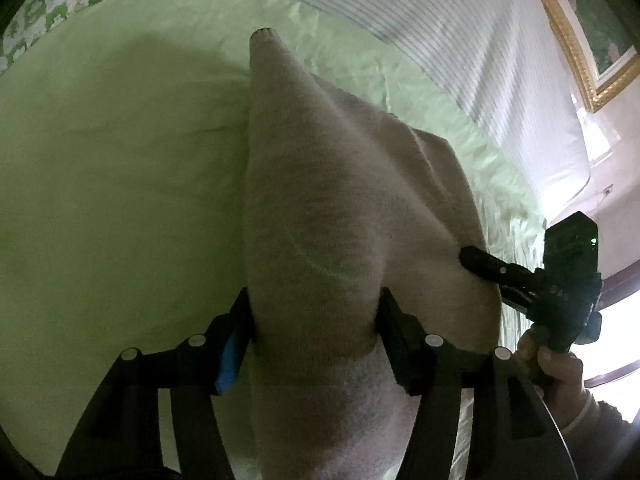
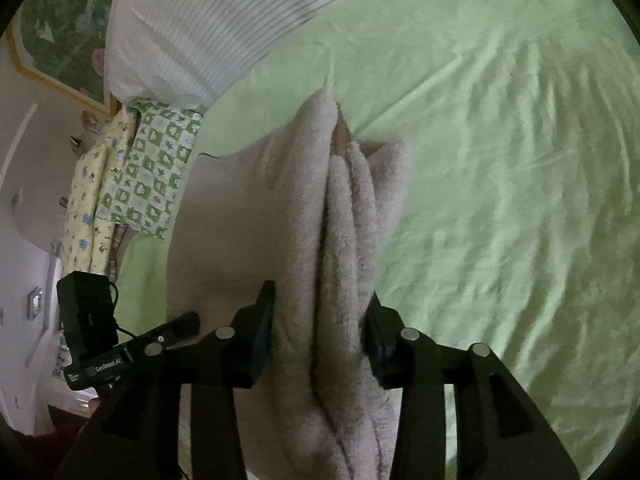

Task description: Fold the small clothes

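I am gripping a beige knit garment with both grippers: my left gripper is pinching one edge, my right gripper is clamping bunched folds. The garment is hanging stretched over the green bedsheet, near the striped pillow

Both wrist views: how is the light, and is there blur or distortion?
Left wrist view: dim, with a dark shadow on the green sheet; window glare at the right edge; strong fisheye bending. Right wrist view: dim too, the beige garment soft and slightly blurred, corners black.
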Tool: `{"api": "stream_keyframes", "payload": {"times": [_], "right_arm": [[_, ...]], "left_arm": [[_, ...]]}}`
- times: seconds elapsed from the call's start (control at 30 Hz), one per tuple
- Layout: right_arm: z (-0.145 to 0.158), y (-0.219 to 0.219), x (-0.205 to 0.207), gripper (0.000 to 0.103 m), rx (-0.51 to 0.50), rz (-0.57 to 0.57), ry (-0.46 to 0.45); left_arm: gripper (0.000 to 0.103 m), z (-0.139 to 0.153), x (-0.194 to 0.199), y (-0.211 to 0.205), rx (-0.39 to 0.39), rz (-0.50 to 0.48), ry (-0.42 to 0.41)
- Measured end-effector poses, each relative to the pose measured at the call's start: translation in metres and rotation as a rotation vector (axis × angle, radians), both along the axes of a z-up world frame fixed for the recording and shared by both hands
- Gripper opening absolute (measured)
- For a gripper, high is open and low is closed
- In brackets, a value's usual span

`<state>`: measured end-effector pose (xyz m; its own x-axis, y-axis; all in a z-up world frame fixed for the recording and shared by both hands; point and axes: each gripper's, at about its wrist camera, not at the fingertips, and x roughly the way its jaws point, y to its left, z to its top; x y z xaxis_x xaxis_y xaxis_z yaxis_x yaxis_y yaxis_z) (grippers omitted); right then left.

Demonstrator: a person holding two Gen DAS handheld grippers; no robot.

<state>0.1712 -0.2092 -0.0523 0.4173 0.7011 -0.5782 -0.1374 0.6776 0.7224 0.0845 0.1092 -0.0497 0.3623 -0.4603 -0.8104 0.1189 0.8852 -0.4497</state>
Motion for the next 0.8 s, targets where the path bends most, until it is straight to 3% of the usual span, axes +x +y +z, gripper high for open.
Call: {"api": "stream_keyframes", "payload": {"times": [0.2,0.43,0.6,0.8], "right_arm": [[0.023,-0.024,-0.014,0.045,-0.005,-0.078,-0.039],[0.051,-0.039,-0.044,0.045,-0.035,-0.104,-0.108],[0.046,-0.03,-0.077,0.045,-0.063,-0.033,-0.098],[0.019,-0.024,-0.1,0.045,-0.083,-0.019,-0.031]], "left_arm": [[0.062,0.027,-0.013,0.007,0.065,0.02,-0.026],[0.062,0.059,-0.024,0.005,0.05,-0.002,-0.06],[0.063,0.071,-0.005,-0.04,0.057,-0.107,-0.072],[0.07,0.074,0.035,-0.117,0.087,-0.241,-0.017]]}}
